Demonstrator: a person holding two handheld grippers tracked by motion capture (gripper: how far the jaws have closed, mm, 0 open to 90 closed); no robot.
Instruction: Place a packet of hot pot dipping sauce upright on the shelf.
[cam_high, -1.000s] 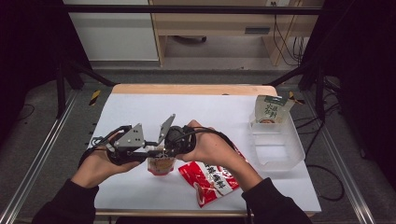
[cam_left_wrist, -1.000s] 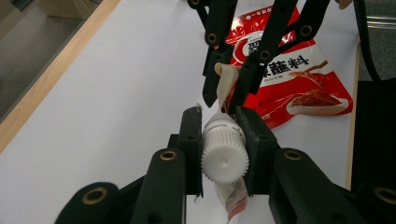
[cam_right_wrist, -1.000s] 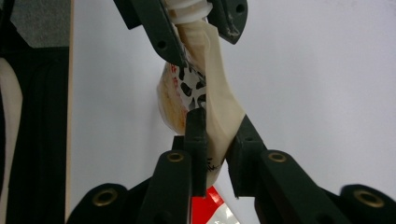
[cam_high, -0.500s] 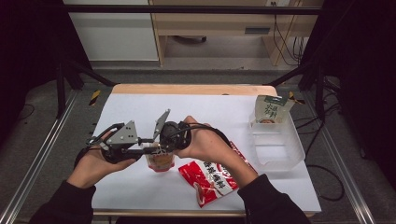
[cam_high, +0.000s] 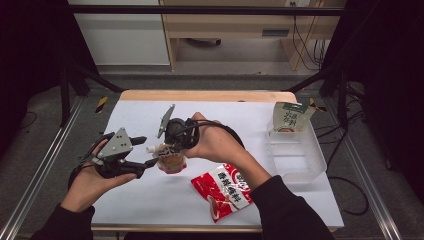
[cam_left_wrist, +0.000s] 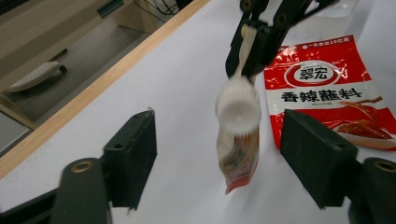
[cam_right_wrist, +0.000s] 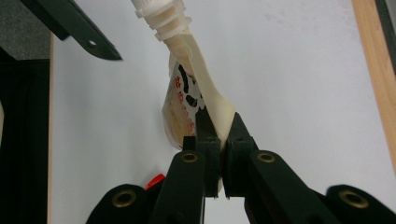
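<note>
1. High view: the right gripper is pinching a small spouted pouch with a white screw cap mid-frame, just above the white table. The left gripper is at left of centre, jaws spread, palm up. Red printed sachet is lying lower right; clear plastic bin is at right.
2. Left gripper view: the cap is sitting centred between the spread jaws. Likely step is gripping the cap: I'd be closing squarely on it, not the neck.
3. Right gripper view: jaws are pressed together on the pouch's cream seam, spout pointing to upper left. Keep it clamped firmly.
</note>
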